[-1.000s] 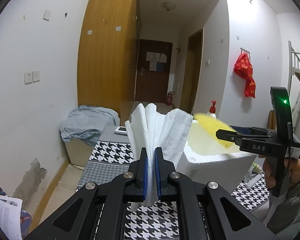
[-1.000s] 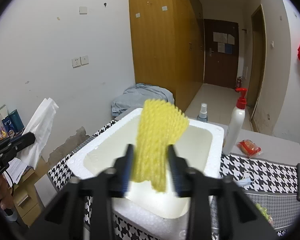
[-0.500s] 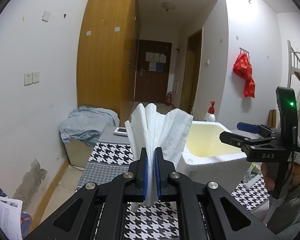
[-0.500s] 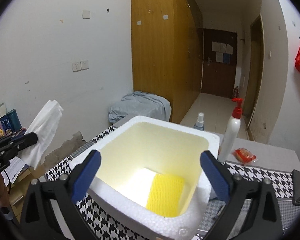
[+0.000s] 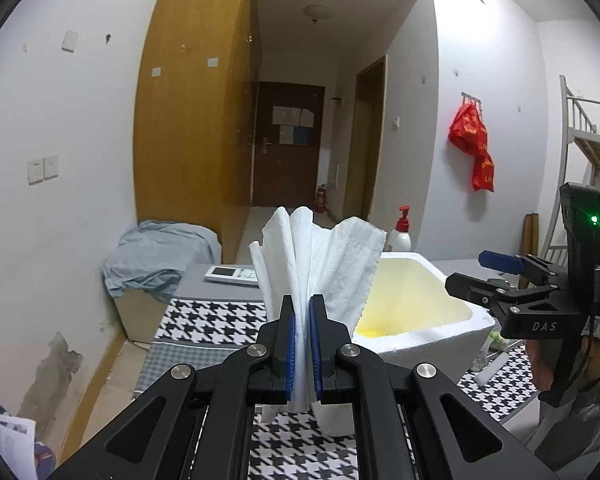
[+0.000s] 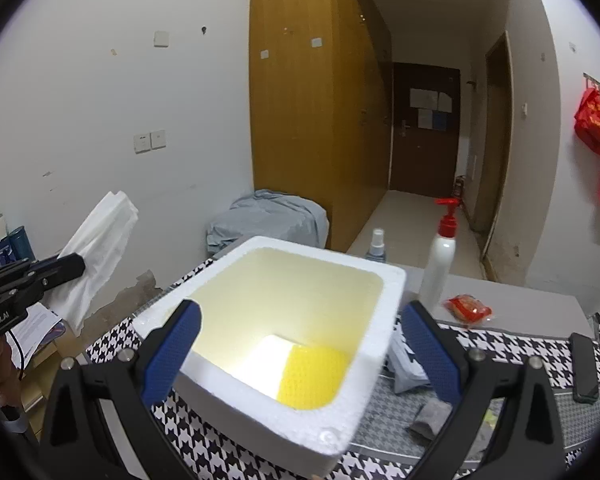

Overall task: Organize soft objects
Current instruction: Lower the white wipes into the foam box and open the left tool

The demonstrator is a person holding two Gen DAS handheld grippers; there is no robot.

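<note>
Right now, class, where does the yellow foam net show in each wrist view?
Left wrist: yellow foam net, a sliver low inside the foam box, right of centre.
Right wrist: on the box floor, lower centre.
Shared landmark: red-capped pump bottle.

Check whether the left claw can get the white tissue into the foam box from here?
Probably yes: the foam box is open-topped beside the left claw; only the right claw hovers over its far side.

White foam box (image 6: 374,292) holds a yellow mesh sleeve (image 6: 312,376); black-and-white houndstooth cloth (image 6: 512,350); white tissue (image 5: 320,258); red-capped white pump bottle (image 6: 440,264).
</note>
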